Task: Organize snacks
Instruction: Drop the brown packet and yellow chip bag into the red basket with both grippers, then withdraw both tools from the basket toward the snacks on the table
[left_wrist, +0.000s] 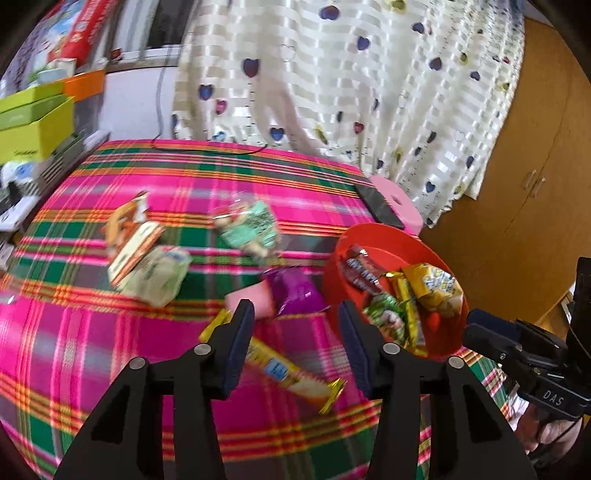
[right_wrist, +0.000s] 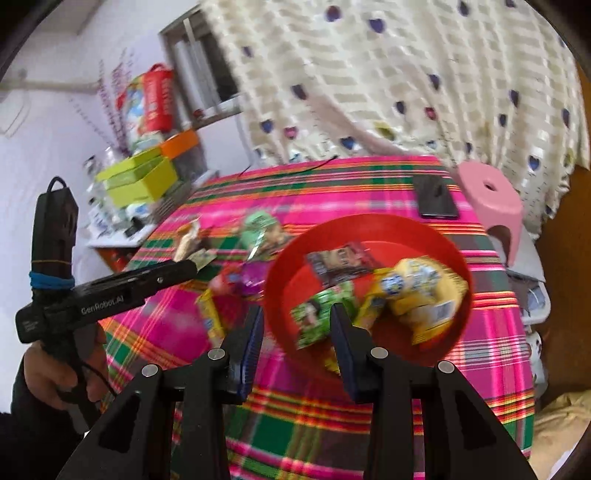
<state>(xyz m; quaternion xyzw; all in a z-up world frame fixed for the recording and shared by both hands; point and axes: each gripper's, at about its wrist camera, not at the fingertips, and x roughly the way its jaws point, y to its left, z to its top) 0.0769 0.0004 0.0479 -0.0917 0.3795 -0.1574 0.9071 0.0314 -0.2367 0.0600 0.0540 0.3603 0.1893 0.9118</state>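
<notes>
Left gripper (left_wrist: 295, 332) spread, empty, above yellow bar (left_wrist: 284, 373); right gripper (right_wrist: 297, 332) spread at red bowl (right_wrist: 458, 266) rim.

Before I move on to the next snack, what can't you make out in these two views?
- Print on the packets in the red bowl: motion blur, both views.
- Brand of the long yellow bar: blurred, partly behind the left tool, left view.
- Purple packet: shape smeared; mostly behind the bowl rim in the right view.
- Near edge of the table: covered by the tool arms.
- Right tool: open, nothing between its pads.
</notes>
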